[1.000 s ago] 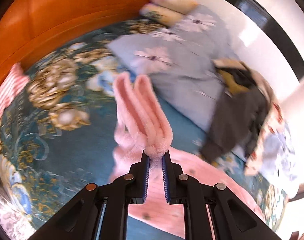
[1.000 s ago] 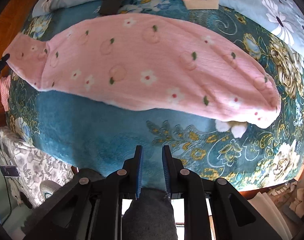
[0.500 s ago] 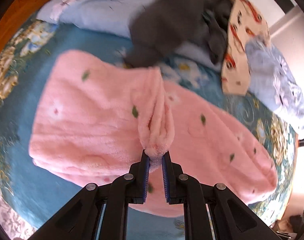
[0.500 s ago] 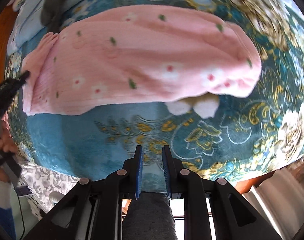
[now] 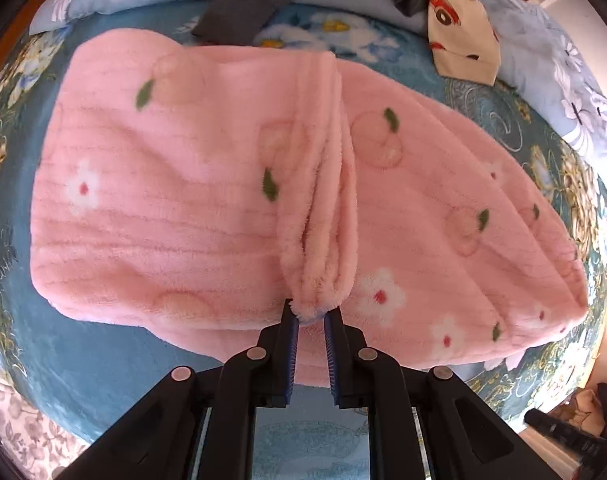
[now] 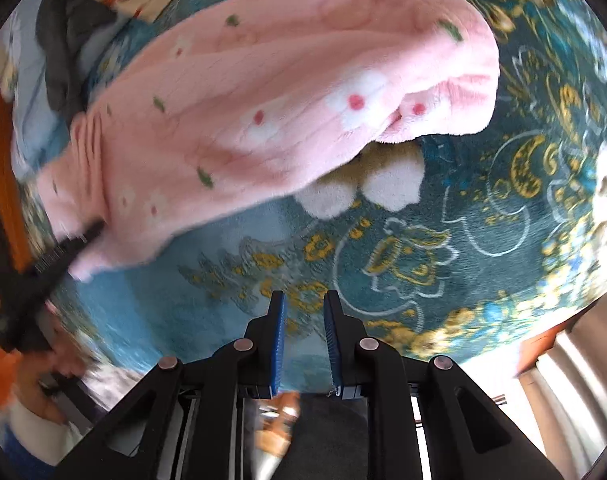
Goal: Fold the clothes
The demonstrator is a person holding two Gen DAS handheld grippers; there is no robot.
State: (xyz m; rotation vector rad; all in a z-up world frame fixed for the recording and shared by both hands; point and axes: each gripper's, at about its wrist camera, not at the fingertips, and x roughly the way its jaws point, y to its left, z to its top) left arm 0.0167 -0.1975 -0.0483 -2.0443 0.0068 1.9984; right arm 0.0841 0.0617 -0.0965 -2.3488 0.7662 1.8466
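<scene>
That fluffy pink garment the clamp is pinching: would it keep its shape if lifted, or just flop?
Probably flop: the pink garment bunches into soft pleats where the left gripper pinches it. It likely drapes under its own weight, since the right wrist view shows its lifted edge curling and sagging over the bedspread. The plush pile looks grippy rather than slippery.

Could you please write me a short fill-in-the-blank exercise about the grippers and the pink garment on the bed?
1. The left gripper is shut on the edge of the ____ fleece garment.
2. The right gripper holds ____ between its fingers.
3. The garment lies on a ____ floral bedspread.
4. Two ____ pompoms peek from under the garment.

Missing words: pink; nothing; teal; white
</scene>
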